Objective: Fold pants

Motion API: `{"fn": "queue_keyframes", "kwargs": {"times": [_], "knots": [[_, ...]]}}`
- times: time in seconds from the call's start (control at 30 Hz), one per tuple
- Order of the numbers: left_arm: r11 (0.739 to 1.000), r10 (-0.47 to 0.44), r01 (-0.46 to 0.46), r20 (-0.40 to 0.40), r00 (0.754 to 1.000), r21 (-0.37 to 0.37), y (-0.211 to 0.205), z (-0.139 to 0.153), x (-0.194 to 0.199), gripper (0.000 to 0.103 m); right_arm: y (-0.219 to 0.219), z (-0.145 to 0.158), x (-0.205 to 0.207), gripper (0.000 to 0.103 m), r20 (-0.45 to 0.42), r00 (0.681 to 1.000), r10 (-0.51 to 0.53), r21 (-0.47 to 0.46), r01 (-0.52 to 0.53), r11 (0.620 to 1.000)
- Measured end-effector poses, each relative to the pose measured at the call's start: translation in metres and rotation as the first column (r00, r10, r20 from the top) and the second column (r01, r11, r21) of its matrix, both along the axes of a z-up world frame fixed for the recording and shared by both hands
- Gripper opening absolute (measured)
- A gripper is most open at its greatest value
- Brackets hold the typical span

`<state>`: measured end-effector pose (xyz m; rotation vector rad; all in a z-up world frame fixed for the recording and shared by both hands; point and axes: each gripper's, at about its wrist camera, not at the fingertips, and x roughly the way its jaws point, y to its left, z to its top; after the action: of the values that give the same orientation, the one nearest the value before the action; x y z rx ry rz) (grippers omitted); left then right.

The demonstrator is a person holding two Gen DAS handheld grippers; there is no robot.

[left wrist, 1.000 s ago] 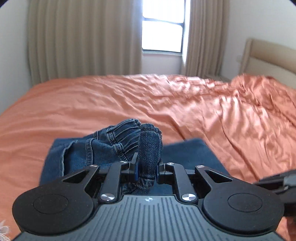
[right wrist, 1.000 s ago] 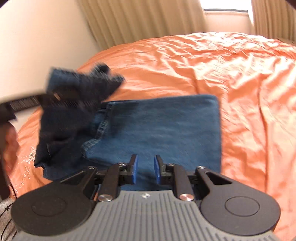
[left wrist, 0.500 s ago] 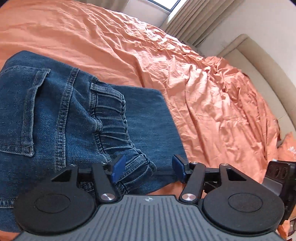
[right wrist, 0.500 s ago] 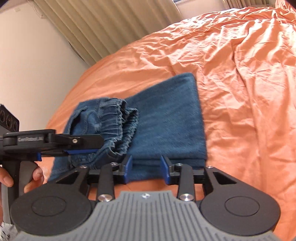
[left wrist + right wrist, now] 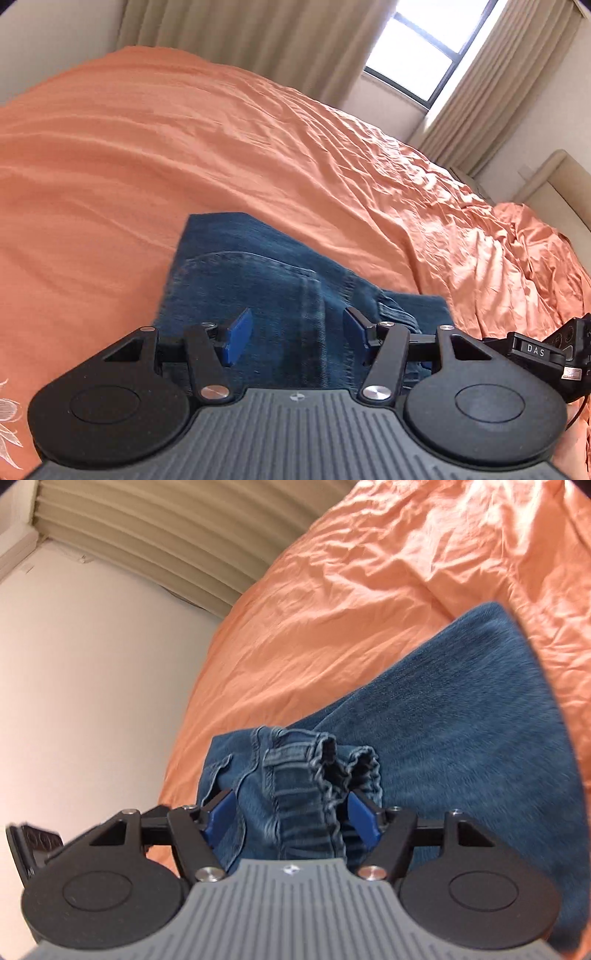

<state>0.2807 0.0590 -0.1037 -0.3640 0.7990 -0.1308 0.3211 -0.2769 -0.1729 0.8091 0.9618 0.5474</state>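
The blue denim pants (image 5: pixel 258 280) lie folded on the orange bed sheet (image 5: pixel 184 147). My left gripper (image 5: pixel 297 338) hovers over the pocket side, jaws wide apart, nothing pinched between them. In the right wrist view the pants (image 5: pixel 461 738) stretch away, with the gathered elastic waistband (image 5: pixel 303 786) bunched nearest. My right gripper (image 5: pixel 291 816) straddles that waistband. Its jaws are opening, the denim sits between them, and the pads stand clear of it. The right gripper's body (image 5: pixel 535 350) shows at the left view's right edge.
Rumpled orange sheet (image 5: pixel 369 590) surrounds the pants on all sides. Beige curtains (image 5: pixel 240 29) and a bright window (image 5: pixel 417 55) stand beyond the bed. A padded headboard (image 5: pixel 554 184) is at far right. A white wall (image 5: pixel 92 664) borders the bed's left side.
My left gripper let go of the raised waistband and opened. The waistband now rests on the folded pants. The right jaws spread from nearly shut to wide. Both grippers shifted and rolled.
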Motion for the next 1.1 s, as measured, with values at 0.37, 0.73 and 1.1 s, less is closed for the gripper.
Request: {"fn": "queue_keyframes", "kwargs": {"times": [0.37,0.73,1.1], "knots": [[0.99,0.113,-0.117,-0.053,0.992,-0.079,0.066,-0.03,0.002,0.064,0.014,-0.035,0.028,0.018,-0.059,0.998,0.003,0.09,0.002,0.996],[0.978,0.143,-0.147,-0.033,0.989,-0.146,0.077,-0.025,-0.017,0.063,0.053,0.128,0.012,0.012,0.214,0.968,0.131,-0.113,-0.108,0.988],[0.992,0.096,-0.095,0.015,0.995,-0.086,0.062,-0.01,-0.024,0.063,-0.012,0.168,0.012,0.012,0.187,0.982,0.022,-0.224,0.021,0.974]]}}
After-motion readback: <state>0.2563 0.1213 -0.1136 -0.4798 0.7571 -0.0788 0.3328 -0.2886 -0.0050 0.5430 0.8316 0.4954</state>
